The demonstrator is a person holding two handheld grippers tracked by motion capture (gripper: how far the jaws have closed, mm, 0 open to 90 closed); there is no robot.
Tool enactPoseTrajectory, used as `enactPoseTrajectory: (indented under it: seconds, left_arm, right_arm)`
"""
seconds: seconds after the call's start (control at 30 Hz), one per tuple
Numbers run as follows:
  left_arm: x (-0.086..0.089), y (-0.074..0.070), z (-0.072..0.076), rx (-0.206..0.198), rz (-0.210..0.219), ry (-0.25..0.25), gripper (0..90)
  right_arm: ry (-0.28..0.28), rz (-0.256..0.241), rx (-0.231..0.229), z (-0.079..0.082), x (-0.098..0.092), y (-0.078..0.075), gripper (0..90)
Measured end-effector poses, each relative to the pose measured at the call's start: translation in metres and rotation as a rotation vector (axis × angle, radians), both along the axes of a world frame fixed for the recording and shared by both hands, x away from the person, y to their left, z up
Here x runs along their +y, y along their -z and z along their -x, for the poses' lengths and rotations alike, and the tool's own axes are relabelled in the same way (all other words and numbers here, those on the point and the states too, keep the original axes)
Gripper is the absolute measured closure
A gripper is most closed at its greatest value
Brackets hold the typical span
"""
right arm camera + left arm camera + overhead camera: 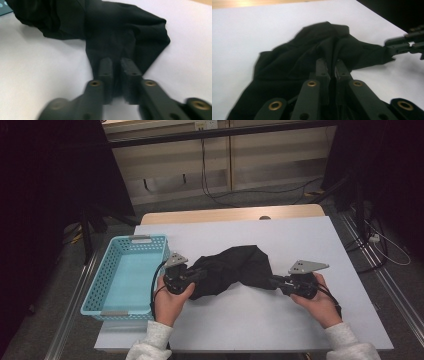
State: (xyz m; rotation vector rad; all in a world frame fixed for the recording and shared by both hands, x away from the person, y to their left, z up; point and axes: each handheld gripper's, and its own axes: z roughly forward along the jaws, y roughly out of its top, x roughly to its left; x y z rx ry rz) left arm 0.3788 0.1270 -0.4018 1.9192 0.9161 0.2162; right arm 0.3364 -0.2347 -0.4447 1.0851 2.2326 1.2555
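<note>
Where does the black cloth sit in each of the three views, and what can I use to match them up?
High view: black cloth mid-table, stretched between left gripper and right gripper.
Left gripper view: centre, pinched in the closed jaws.
Right gripper view: top centre, pinched likewise.
Shared landmark: the white table under it.
</note>
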Motion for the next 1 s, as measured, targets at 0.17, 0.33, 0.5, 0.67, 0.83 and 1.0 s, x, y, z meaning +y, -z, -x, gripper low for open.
enactPoseTrajectory:
  seconds: [0.17,0.33,0.5,0.67,0.83,1.0]
  left_arm:
    - [-0.001,0.001,0.003,-0.066,-0.042,-0.009,59.6]
    - [0.010,-0.001,0.004,-0.057,-0.030,-0.081,29.8]
    - [0.016,-0.003,0.005,-0.062,-0.042,-0.108,21.5]
    - [0.018,0.000,0.006,-0.054,-0.060,-0.115,18.6]
    - [0.017,0.002,0.008,-0.045,-0.072,-0.101,18.3]
    - [0.019,-0.002,0.010,-0.046,-0.059,-0.096,18.3]
  right_arm:
    - [-0.025,0.009,-0.016,-0.002,0.016,-0.001,59.8]
    - [-0.048,-0.004,-0.014,-0.008,0.037,0.001,48.1]
    - [-0.107,0.006,-0.022,-0.011,0.059,0.003,41.6]
    - [-0.147,0.029,-0.009,-0.013,0.080,0.007,38.6]
    - [-0.187,0.055,-0.008,-0.014,0.091,0.012,51.8]
    - [-0.204,0.104,0.005,-0.015,0.103,0.019,78.4]
